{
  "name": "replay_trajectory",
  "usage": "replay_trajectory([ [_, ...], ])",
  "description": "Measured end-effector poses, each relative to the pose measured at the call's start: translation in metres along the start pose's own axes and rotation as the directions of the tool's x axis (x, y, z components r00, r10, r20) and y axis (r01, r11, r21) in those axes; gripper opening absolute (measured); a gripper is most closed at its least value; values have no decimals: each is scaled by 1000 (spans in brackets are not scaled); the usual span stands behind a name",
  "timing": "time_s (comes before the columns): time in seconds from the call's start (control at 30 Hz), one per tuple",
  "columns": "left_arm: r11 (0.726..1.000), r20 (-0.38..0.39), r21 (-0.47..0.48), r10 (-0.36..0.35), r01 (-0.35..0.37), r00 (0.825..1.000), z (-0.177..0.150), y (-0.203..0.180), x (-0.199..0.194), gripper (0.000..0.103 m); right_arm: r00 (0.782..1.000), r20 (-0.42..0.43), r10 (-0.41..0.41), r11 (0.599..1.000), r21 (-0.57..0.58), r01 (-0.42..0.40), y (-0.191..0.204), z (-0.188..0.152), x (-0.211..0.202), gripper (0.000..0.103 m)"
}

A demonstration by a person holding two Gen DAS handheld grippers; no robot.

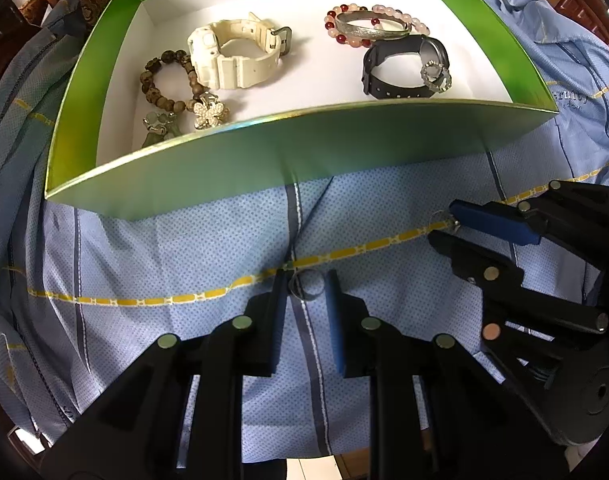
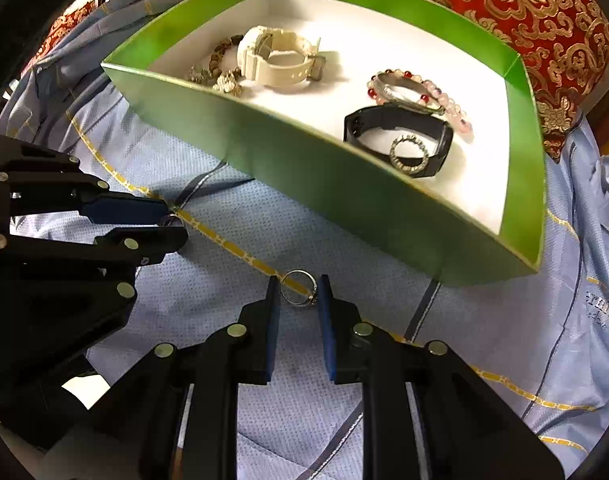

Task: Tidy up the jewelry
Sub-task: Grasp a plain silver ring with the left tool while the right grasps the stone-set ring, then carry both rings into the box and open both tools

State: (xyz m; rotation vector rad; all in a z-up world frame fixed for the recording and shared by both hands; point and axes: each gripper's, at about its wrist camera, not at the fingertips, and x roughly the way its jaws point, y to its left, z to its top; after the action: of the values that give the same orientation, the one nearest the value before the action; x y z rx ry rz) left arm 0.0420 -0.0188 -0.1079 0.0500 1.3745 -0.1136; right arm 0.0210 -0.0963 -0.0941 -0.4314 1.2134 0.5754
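While both grippers point steeply down at the pale blue dotted cloth [image 1: 176, 248], each has a ring between its fingers. The left gripper [image 1: 306, 286] stands with its blue pads close on either side of a thin silver ring [image 1: 304, 285] that sits upright on the cloth, its hole facing the camera; the pads look to be touching its rim, so it is gripped across its width. In the right wrist view the right gripper [image 2: 298, 290] likewise clamps a silver ring with a small setting [image 2: 298, 289], tilted, its hole facing up toward the camera and the setting low on the right, next to the right pad. Both rings lie on the yellow patterned stripe [image 1: 208, 293] that crosses the cloth, the right one further along it.

Just beyond the fingers rises the near wall of the shallow green cardboard box with a white floor [image 1: 264, 152], its rim above the level of the rings. Between that wall and the fingertips the cloth is bare. The two grippers are near each other but apart.

Inside the box lie a cream plastic wristwatch [image 1: 232, 54], a brown beaded bracelet [image 1: 164, 76], a sparkling butterfly brooch [image 1: 210, 112], a pink and red bead bracelet [image 1: 378, 26] under a silver bangle [image 1: 372, 26], and a black wristband [image 1: 400, 68] with a stone-set ring [image 1: 436, 76] leaning on it. White floor stays open in the box's middle.
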Motion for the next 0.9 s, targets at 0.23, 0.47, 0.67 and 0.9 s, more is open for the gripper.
replay_trajectory([
  [0.23, 1000, 26, 2, -17, 17, 1000, -2, 1, -16, 20, 1000, 23, 8, 1000, 8, -8, -2, 0, -13, 19],
  [0.47, 999, 75, -12, -48, 49, 996, -6, 13, -40, 20, 994, 88, 59, 997, 46, -64, -15, 4, -38, 19],
  [0.67, 995, 212, -73, -48, 64, 976, 19, 42, -96, 20, 954, 296, 47, 989, 119, -86, -48, 28, -100, 19],
  [0.9, 990, 225, -139, 14, 18, 974, 79, 72, -82, 20, 962, 268, 51, 974, 199, -107, -86, 94, -63, 19],
])
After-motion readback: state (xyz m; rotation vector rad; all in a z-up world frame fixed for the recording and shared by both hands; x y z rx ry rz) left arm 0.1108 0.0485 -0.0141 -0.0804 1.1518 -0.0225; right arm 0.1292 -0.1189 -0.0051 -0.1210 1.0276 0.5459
